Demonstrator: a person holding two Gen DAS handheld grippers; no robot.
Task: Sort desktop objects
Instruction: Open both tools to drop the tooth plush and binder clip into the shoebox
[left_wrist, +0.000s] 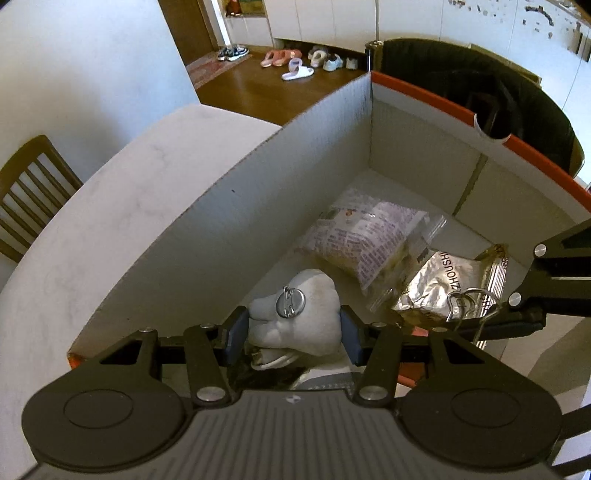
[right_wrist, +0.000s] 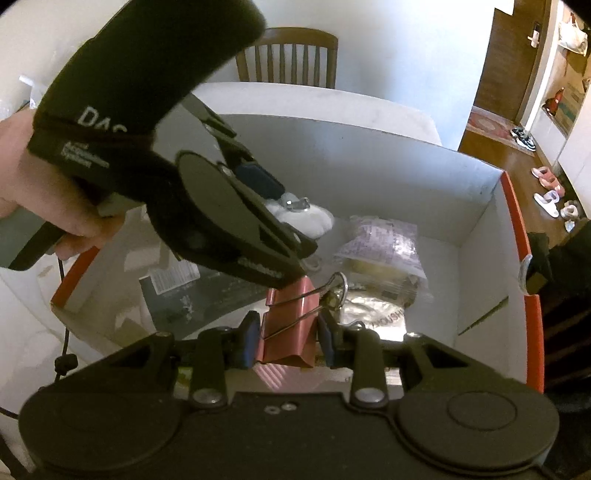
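My left gripper (left_wrist: 293, 332) is shut on a grey plush toy (left_wrist: 306, 306) with a metal pin badge, held over the inside of the white cardboard box (left_wrist: 229, 206) with an orange rim. My right gripper (right_wrist: 288, 338) is shut on a pink binder clip (right_wrist: 286, 321) with wire handles, also over the box. In the right wrist view the left gripper (right_wrist: 280, 199) and the plush toy (right_wrist: 314, 218) show above the box. A purple-printed snack bag (left_wrist: 358, 236) and a silver foil packet (left_wrist: 443, 284) lie on the box floor.
The box (right_wrist: 406, 166) stands on a white marble table (left_wrist: 110, 206). A dark flat packet (right_wrist: 192, 295) lies in the box's left part. A wooden chair (right_wrist: 288, 55) stands beyond the table. A dark chair (left_wrist: 480, 92) is behind the box. Shoes lie on the wooden floor.
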